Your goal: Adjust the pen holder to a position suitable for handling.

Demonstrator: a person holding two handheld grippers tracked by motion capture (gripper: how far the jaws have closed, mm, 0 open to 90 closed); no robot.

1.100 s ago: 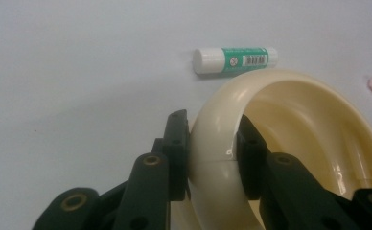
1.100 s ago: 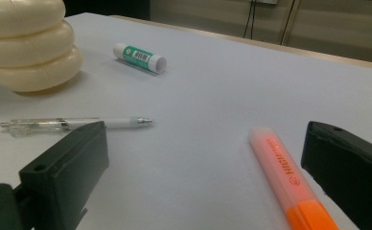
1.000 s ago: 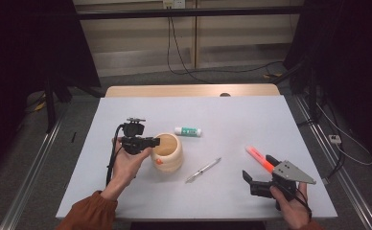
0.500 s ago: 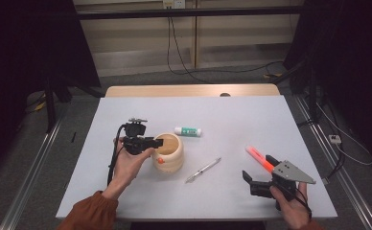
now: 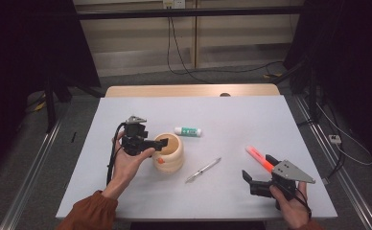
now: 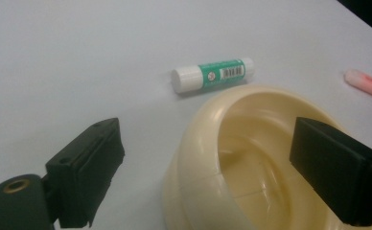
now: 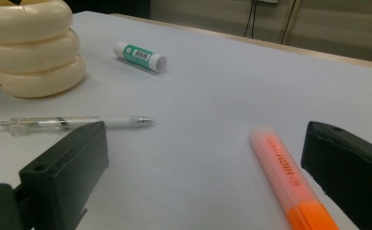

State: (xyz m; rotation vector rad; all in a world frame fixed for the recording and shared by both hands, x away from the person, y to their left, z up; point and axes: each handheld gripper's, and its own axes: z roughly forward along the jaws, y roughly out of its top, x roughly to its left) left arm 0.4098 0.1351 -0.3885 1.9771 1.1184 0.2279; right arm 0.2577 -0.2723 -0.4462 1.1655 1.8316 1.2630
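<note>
Highlighter (image 7: 282,173): lies lengthwise between the parted jaws of the right gripper (image 5: 260,179), lower right of the counter (image 5: 232,115); ungripped.

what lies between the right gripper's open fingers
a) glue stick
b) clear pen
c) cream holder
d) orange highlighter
d: in the right gripper view the highlighter lies on the table between the open right gripper; the pen, glue stick and holder lie farther off.

We note a cream ribbed holder (image 5: 170,152), a green-and-white glue stick (image 5: 188,131), an orange-pink highlighter (image 5: 259,158), a clear-and-white pen (image 5: 203,169), and black grippers.
</note>
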